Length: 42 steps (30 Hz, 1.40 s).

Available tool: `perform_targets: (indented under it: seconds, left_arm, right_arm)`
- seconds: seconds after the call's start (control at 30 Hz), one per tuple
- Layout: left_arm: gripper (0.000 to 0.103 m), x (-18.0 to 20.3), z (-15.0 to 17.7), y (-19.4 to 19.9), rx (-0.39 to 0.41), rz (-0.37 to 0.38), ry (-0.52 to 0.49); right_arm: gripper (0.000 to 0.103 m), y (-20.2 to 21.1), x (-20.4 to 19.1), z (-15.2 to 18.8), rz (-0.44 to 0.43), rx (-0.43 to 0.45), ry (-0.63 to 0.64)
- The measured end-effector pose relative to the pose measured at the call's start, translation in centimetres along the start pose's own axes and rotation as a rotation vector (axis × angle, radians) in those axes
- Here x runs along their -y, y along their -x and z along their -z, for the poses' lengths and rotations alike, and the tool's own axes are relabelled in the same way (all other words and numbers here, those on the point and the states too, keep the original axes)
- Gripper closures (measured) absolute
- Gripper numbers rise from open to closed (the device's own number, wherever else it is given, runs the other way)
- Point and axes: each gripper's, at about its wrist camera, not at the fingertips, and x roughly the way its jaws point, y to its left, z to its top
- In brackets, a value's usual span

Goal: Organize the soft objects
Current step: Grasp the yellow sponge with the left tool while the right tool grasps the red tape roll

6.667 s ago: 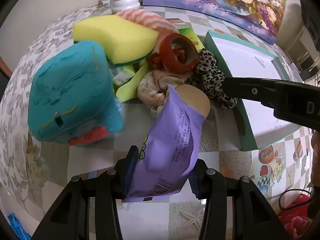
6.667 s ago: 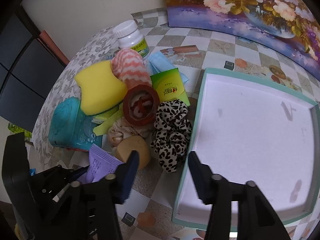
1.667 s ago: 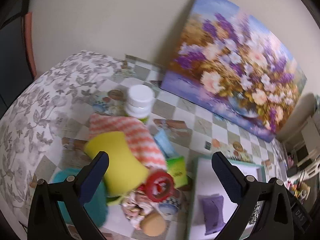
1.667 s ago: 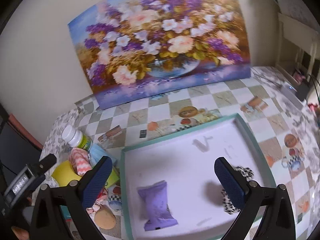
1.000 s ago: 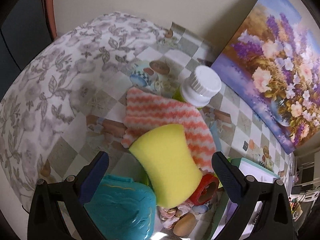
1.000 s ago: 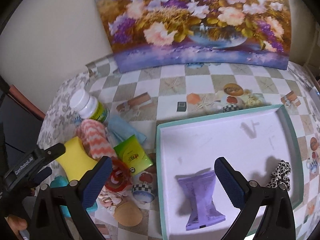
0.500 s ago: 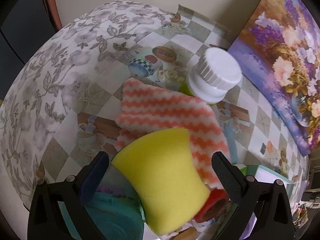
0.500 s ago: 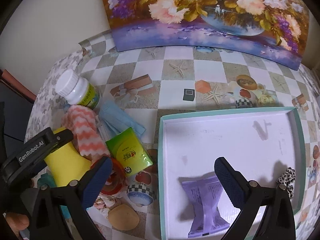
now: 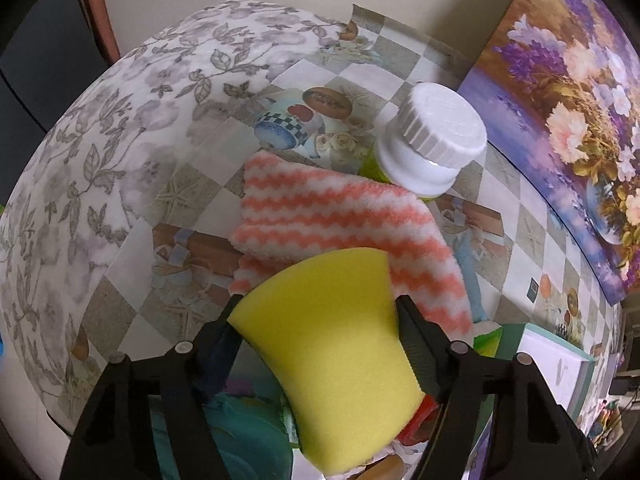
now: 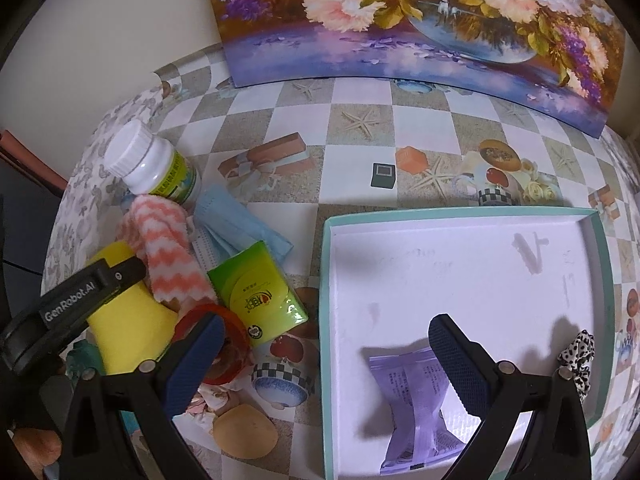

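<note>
My left gripper is shut on the yellow sponge, its fingers pressing both sides; the sponge also shows in the right wrist view. A pink-and-white striped cloth lies just beyond it. My right gripper is open and empty, above the tray's left edge. The teal-rimmed white tray holds a purple packet and a leopard scrunchie.
A white-capped bottle, blue face masks, a green tissue pack, a red ring, a tan round piece and a teal plush crowd the pile. A flower painting leans on the wall.
My left gripper has moved down onto the yellow sponge and closed on it. The right gripper has drifted lower and closer to the table.
</note>
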Motion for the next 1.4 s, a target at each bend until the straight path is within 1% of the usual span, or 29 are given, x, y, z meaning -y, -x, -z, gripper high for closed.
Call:
perform_targets:
  seconds: [0.03, 0.27, 0.47, 0.6, 0.83, 1.07, 1.27, 1.33, 1.4]
  left_arm:
    - [0.030, 0.0, 0.0, 0.0, 0.000, 0.005, -0.001]
    - [0.031, -0.6, -0.3, 1.6, 0.030, 0.027, 0.004]
    - [0.031, -1.5, -0.6, 3.2, 0.048, 0.079, 0.014]
    - [0.031, -2.2, -0.8, 4.6, 0.082, 0.082, 0.016]
    - [0.031, -3.8, -1.2, 6.6, 0.135, 0.080, 0.050]
    - [0.031, -4.7, -1.3, 6.8, 0.141, 0.091, 0.076]
    - [0.031, -4.8, -1.4, 6.4, 0.135, 0.091, 0.083]
    - [0.031, -4.8, -1.4, 6.4, 0.134, 0.090, 0.084]
    - [0.031, -4.9, -1.4, 6.4, 0.133, 0.091, 0.084]
  right_arm:
    - [0.000, 0.0, 0.0, 0.0, 0.001, 0.000, 0.000]
    - [0.000, 0.1, -0.8, 0.2, -0.014, 0.001, 0.014]
    - [0.000, -0.2, -2.3, 0.8, -0.042, -0.002, 0.041]
    - [0.000, -0.5, -3.5, 0.8, -0.065, -0.018, 0.067]
    - [0.000, -1.5, -5.5, 1.1, -0.097, -0.032, 0.112]
    - [0.000, -3.0, -6.7, 1.8, -0.105, -0.047, 0.140]
    - [0.000, -4.1, -6.9, 2.0, -0.107, -0.051, 0.143]
    - [0.002, -4.2, -6.9, 2.1, -0.108, -0.047, 0.143]
    - [0.012, -4.2, -6.9, 2.1, -0.117, -0.045, 0.146]
